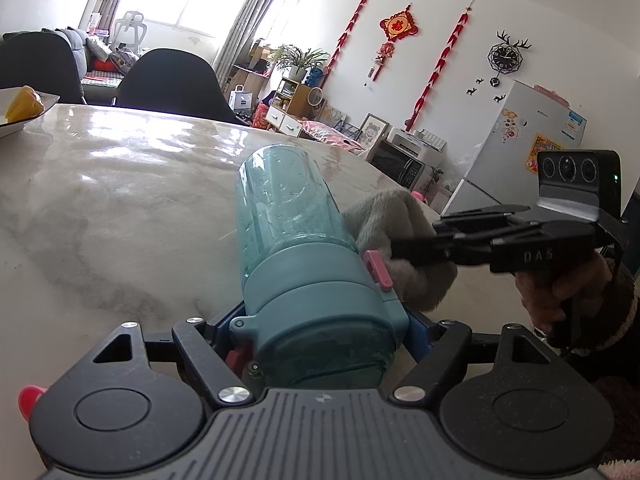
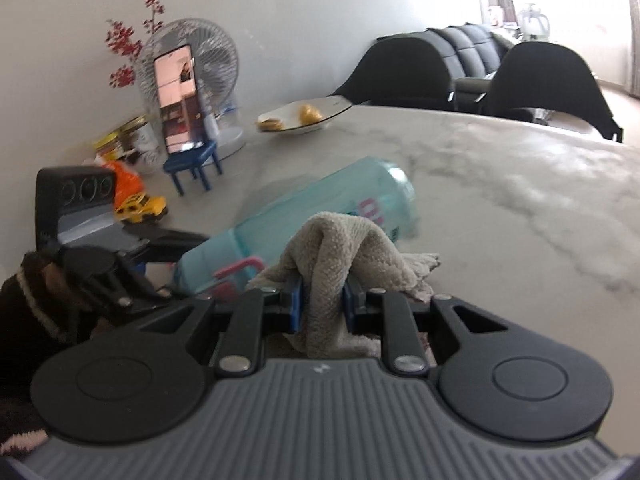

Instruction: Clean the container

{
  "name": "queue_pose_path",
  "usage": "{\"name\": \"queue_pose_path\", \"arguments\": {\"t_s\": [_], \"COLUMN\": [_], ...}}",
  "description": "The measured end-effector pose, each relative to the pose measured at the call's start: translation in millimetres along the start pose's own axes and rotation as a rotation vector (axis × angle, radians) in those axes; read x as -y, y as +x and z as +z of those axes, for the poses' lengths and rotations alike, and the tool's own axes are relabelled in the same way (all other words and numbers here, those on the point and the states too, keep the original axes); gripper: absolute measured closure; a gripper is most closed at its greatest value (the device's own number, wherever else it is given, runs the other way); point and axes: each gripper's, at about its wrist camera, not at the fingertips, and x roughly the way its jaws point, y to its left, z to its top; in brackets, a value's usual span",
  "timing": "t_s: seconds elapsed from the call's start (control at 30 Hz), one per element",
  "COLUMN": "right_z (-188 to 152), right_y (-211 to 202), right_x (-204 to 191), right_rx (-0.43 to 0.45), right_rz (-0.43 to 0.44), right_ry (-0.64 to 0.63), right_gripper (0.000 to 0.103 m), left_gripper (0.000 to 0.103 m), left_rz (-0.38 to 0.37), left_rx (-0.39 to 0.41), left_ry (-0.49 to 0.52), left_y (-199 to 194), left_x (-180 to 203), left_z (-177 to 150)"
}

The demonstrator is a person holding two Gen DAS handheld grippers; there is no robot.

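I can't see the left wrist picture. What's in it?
The left gripper holds a teal bottle by its lid end over a marble table. The right gripper presses a grey cloth against the bottle's side.

The left gripper (image 1: 320, 334) has a ribbed grey body, two round black housings, black linkage arms with silver screws, blue finger pads (image 1: 420, 332) and a red tab at its left edge. The right gripper (image 2: 322, 300) matches it, with blue pads (image 2: 295, 300); it carries white "DAS" lettering and a black three-lens camera block. The hand (image 1: 560, 288) wears what looks like a brown glove under a dark sleeve with a pale cuff stripe.
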Motion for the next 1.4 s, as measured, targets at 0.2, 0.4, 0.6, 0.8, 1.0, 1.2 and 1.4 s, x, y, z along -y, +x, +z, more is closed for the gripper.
{"name": "queue_pose_path", "arguments": {"t_s": [0.2,0.4,0.6,0.8,1.0,1.2,1.4], "right_z": [7.0,12.6,17.9,24.6,24.0,11.6,6.9], "right_y": [14.1,17.4,24.1,23.5,5.6,-4.7,5.6], "right_x": [8.5,18.6,36.2,48.5,34.9,10.3,-1.0], "right_rx": [-0.013,-0.005,0.002,0.025,0.048,0.007,-0.038], "right_rz": [-0.016,-0.063,-0.096,-0.138,-0.108,-0.009,0.014], "right_ry": [0.018,0.024,0.048,0.069,0.039,-0.015,-0.047], "right_gripper": [0.084,0.084,0.084,0.084,0.084,0.084,0.084], "left_gripper": [0.023,0.023,0.023,0.023,0.023,0.022,0.023], "left_rz": [0.0,0.0,0.0,0.0,0.001,0.0,-0.002], "left_rx": [0.0,0.0,0.0,0.0,0.0,0.0,0.0], "left_ry": [0.0,0.0,-0.001,-0.002,-0.001,-0.001,-0.002], "left_y": [0.4,1.1,1.0,0.8,-0.1,0.3,1.1], "left_x": [0.3,-0.6,-1.6,-1.4,-0.9,-1.4,-2.5], "left_z": [0.5,-0.8,-1.0,-0.6,-0.7,-0.3,0.0]}}
